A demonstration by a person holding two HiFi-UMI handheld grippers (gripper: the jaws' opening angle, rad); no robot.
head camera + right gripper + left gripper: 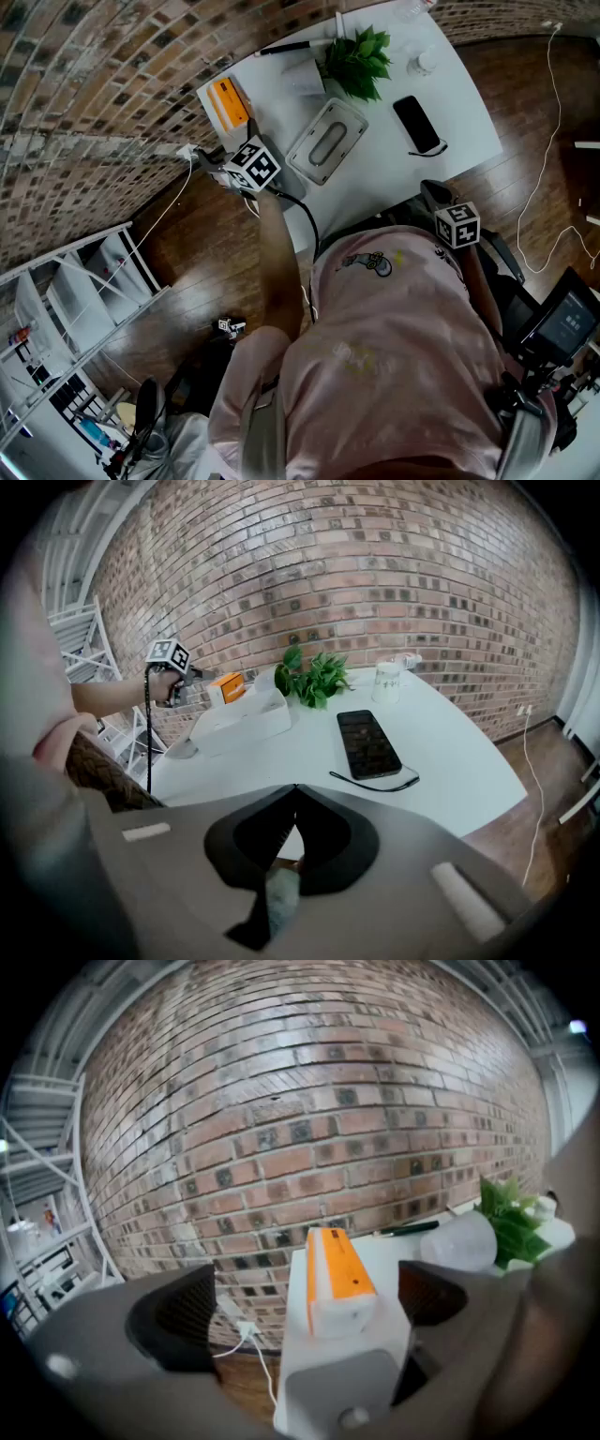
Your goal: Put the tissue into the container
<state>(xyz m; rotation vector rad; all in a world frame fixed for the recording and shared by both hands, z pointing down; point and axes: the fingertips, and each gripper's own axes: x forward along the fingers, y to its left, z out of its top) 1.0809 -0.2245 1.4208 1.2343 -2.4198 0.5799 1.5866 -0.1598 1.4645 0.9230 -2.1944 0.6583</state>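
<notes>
Left claw [302,1305] open and empty, right claw [293,791] shut, orange-topped tissue pack [336,1279] near white container [326,141]

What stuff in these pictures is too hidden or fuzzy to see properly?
- Inside of the container: head view. Its lid covers it, and only the slot shows.
- Writing on the orange pack: left gripper view, too blurred to read.
- Pale patch behind the right gripper, fingers shut: right gripper view, blurred, cannot tell what it is.
- Near edge of the table: head view, hidden by the person's body.
</notes>
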